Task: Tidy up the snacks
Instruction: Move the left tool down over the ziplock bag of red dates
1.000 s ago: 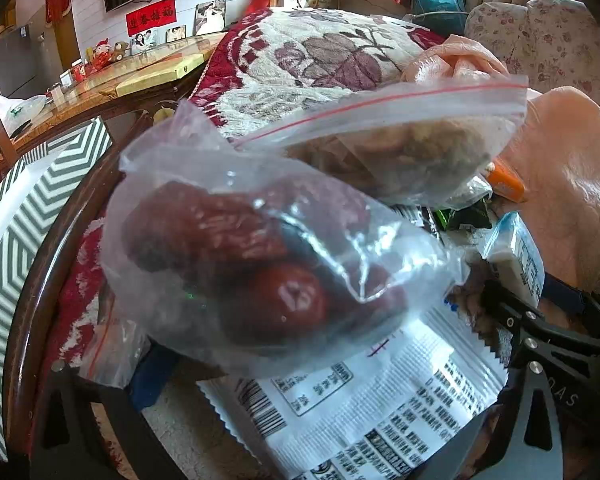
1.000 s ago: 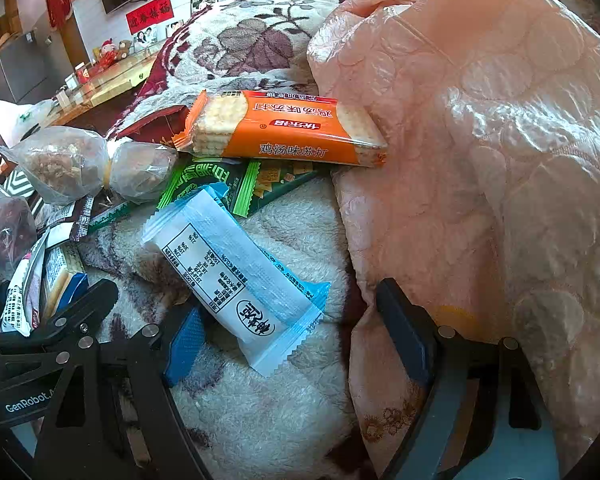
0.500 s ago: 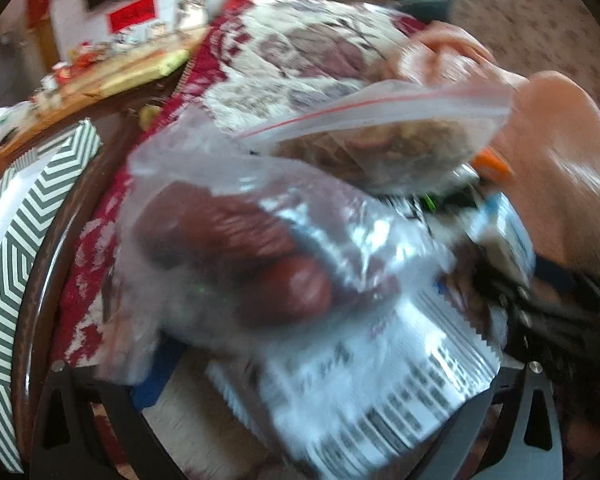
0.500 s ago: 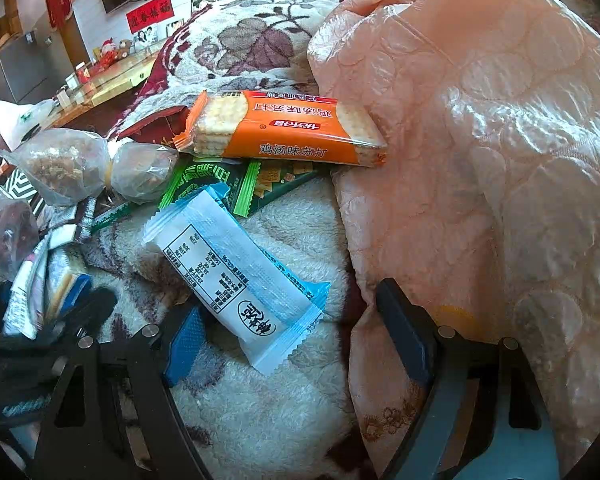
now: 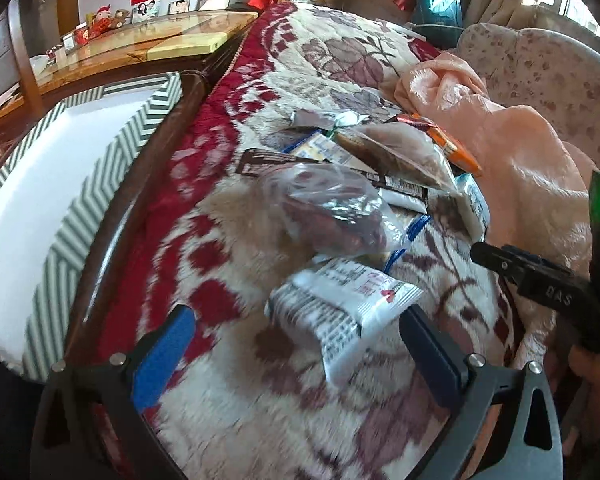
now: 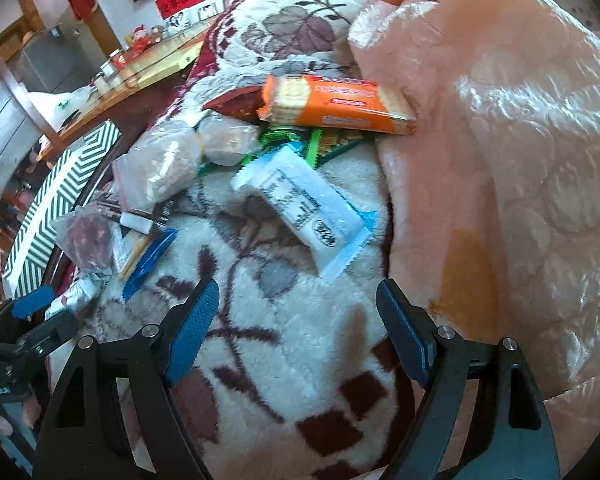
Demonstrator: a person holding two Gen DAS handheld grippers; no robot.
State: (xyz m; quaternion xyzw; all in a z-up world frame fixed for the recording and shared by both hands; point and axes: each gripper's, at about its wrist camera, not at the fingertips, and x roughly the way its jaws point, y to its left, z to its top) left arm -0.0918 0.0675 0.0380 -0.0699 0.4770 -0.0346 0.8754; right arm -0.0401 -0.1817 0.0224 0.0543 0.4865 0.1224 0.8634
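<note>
Snacks lie in a pile on a floral blanket (image 5: 228,240). A clear bag of red dates (image 5: 332,212) lies ahead of my left gripper (image 5: 296,344), which is open and empty above a white printed packet (image 5: 340,304). A bag of brown snacks (image 5: 400,152) lies beyond. My right gripper (image 6: 296,320) is open and empty, just short of a white and blue packet (image 6: 304,208). An orange cracker pack (image 6: 336,104) and green packets (image 6: 328,140) lie farther back. The dates bag also shows in the right wrist view (image 6: 86,240).
A white box with a green striped rim (image 5: 60,192) stands left of the bed's dark wooden rail (image 5: 140,184). A pink quilt (image 6: 500,140) is heaped on the right. A wooden table (image 5: 140,48) with ornaments stands at the back left.
Both grippers have pulled back and up from the pile. The dates bag, close before the left camera earlier, now lies farther off on the blanket.
</note>
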